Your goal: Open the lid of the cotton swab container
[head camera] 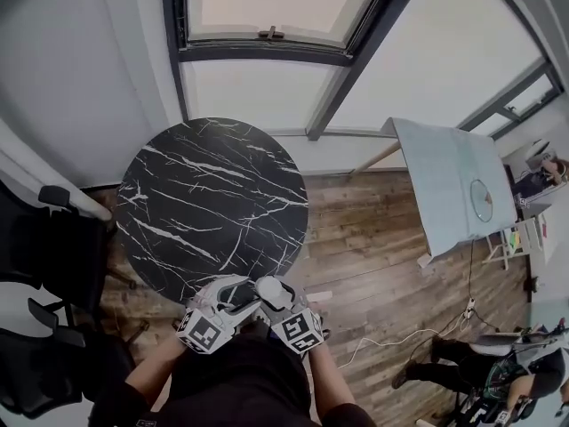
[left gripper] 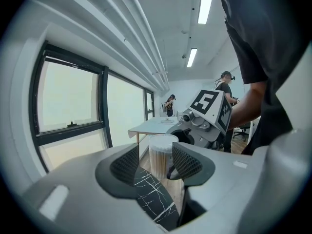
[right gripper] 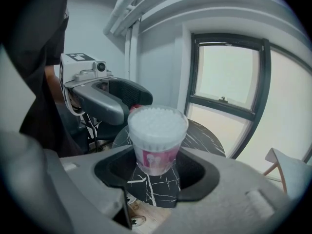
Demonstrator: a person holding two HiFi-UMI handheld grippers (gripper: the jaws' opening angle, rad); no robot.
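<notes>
The cotton swab container (right gripper: 158, 135) is a clear round tub with a pink label, packed with white swabs. It stands upright between the pads of my right gripper (right gripper: 157, 168), which is shut on its lower part. Whether a lid covers the top I cannot tell. In the head view the container (head camera: 271, 290) shows as a white disc near the black marble table's (head camera: 213, 203) front edge, close to the person's body. My left gripper (left gripper: 155, 165) faces it with its jaws open and nothing between them; the container (left gripper: 162, 152) stands just beyond its fingertips.
Black office chairs (head camera: 36, 238) crowd the left. A pale desk (head camera: 453, 185) stands at the right, with a white cable (head camera: 391, 341) on the wood floor and people (head camera: 498, 363) beyond. Windows (head camera: 267, 16) line the far wall.
</notes>
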